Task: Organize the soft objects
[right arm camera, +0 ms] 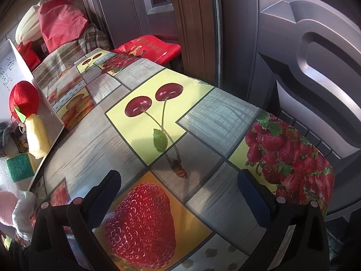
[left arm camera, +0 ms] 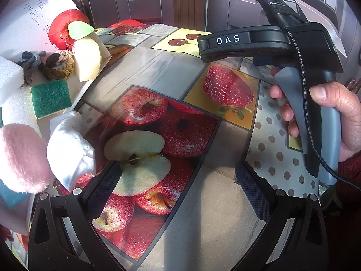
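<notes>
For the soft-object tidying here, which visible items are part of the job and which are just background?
Part of the job:
red plush apple
yellow sponge
green scouring pad
white cloth
pink plush
rope knots
white box

Just lying about:
fruit-print tablecloth
red bags
door

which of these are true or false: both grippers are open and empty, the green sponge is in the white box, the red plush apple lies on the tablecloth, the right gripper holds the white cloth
1. Both grippers are open and empty. True: the left gripper and the right gripper hold nothing.
2. The green sponge is in the white foam box. True.
3. The red plush apple lies on the tablecloth. False: it sits in the box beside the yellow sponge.
4. The right gripper holds the white cloth. False: the cloth hangs over the box edge, ungripped.
</notes>
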`<act>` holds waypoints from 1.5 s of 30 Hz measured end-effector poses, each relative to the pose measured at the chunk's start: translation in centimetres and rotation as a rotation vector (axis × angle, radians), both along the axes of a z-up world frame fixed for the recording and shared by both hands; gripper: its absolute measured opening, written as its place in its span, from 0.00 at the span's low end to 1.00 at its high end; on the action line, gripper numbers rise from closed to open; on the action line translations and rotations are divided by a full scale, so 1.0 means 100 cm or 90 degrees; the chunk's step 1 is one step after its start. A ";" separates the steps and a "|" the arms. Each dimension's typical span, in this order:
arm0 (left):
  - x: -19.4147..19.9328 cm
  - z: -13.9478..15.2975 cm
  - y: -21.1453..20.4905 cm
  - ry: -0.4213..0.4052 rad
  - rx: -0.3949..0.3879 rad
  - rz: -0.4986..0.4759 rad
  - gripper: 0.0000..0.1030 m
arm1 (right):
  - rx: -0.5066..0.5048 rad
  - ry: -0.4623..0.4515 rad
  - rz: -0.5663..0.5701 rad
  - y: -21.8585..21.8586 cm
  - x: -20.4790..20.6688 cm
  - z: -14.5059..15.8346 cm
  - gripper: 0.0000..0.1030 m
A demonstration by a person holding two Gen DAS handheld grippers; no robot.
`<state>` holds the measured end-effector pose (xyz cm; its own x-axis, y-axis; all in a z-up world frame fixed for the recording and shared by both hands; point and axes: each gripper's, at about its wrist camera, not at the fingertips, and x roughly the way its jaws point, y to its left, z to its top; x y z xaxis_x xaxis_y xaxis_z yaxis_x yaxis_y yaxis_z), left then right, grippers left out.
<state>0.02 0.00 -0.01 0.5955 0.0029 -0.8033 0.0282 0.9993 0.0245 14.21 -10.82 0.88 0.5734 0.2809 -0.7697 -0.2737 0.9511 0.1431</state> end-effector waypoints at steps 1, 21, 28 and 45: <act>0.000 0.000 0.000 0.000 0.000 0.000 0.99 | -0.001 0.000 0.000 0.000 0.000 0.000 1.00; -0.001 0.002 0.001 0.000 0.000 0.000 0.99 | 0.006 0.000 0.004 0.002 -0.001 0.000 1.00; -0.001 0.002 0.001 0.000 0.000 0.000 0.99 | 0.005 0.000 0.007 0.002 -0.001 0.001 1.00; -0.001 0.002 0.001 0.000 0.000 0.000 0.99 | 0.013 0.001 0.009 0.001 -0.002 0.002 1.00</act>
